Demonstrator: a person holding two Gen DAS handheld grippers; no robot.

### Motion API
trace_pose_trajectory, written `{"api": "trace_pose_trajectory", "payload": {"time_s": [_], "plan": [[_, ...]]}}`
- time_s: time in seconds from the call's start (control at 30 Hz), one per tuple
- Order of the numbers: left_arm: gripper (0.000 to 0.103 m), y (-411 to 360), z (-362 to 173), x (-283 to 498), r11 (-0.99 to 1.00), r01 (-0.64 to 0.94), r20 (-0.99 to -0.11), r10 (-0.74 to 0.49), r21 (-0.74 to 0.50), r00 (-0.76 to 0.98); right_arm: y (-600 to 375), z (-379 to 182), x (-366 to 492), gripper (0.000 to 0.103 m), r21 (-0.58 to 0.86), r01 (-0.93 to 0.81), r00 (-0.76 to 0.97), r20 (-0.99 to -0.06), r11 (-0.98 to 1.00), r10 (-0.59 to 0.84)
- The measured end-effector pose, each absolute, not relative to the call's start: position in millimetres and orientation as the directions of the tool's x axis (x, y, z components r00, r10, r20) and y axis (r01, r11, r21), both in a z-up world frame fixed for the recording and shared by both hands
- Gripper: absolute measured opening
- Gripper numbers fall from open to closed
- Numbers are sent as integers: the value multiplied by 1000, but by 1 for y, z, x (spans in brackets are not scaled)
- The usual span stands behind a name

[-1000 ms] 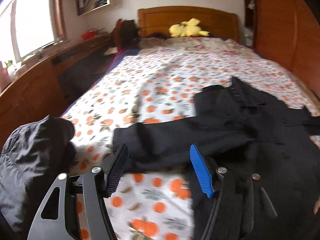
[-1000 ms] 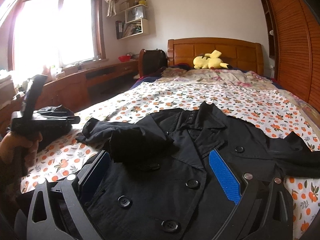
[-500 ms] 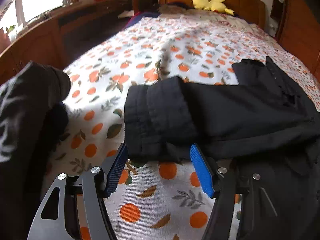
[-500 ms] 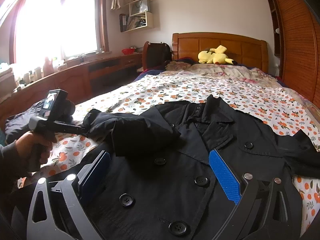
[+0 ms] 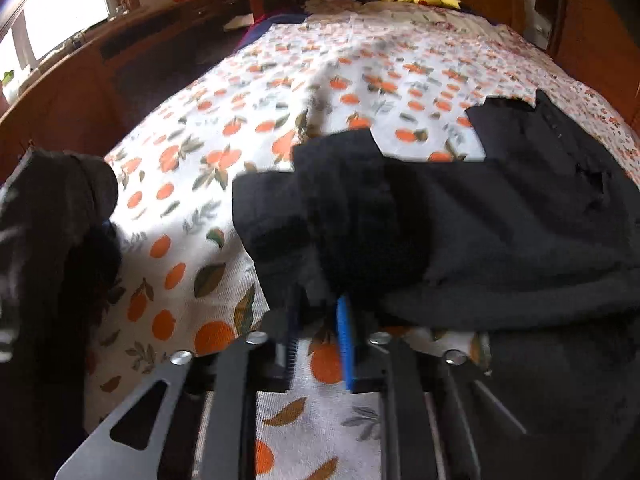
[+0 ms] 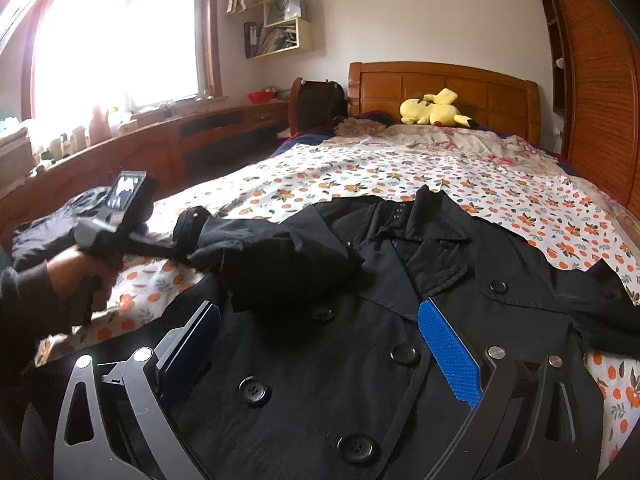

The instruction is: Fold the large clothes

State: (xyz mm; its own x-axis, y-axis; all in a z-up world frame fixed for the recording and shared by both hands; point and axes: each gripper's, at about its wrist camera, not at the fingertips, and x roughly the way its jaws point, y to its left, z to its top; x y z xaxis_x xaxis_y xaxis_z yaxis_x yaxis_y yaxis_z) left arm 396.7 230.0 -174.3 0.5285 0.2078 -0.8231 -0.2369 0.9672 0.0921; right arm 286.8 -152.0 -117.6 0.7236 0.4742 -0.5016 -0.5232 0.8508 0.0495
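Left gripper [image 5: 318, 334] fingers pinched the cuff of the sleeve [image 5: 304, 216] of the black coat [image 6: 360, 344] spread on the bed [image 6: 400, 168], right gripper [image 6: 320, 344] hovered spread wide over the buttons; sleeve-fold step, next probably carrying the cuff toward 3 o'clock across the chest.

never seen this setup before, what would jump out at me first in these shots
A big black coat with large buttons lies spread across the bed's orange-print sheet, filling the foreground. The left gripper has closed on the cuff of its sleeve at the bed's left side, while the right gripper hangs open over the coat's front. Far back, a yellow plush toy sits by the wooden headboard.
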Motion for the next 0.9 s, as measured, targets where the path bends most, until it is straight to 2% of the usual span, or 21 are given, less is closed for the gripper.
{"api": "trace_pose_trajectory", "payload": {"time_s": [0.27, 0.47, 0.67, 0.9], "plan": [[11, 175, -89, 368, 977, -188, -688, 205, 101, 696, -162, -106, 266, 96, 28, -523, 741, -480, 852, 470], [11, 112, -43, 342, 992, -83, -616, 125, 97, 778, -178, -85, 251, 96, 32, -507, 768, -435, 861, 469], [11, 56, -31, 321, 995, 13, -591, 49, 100, 806, -197, -71, 245, 96, 47, -479, 794, -403, 876, 456], [11, 23, -44, 300, 993, 75, -590, -6, 93, 807, -220, -65, 243, 96, 81, -430, 821, -380, 899, 427]]}}
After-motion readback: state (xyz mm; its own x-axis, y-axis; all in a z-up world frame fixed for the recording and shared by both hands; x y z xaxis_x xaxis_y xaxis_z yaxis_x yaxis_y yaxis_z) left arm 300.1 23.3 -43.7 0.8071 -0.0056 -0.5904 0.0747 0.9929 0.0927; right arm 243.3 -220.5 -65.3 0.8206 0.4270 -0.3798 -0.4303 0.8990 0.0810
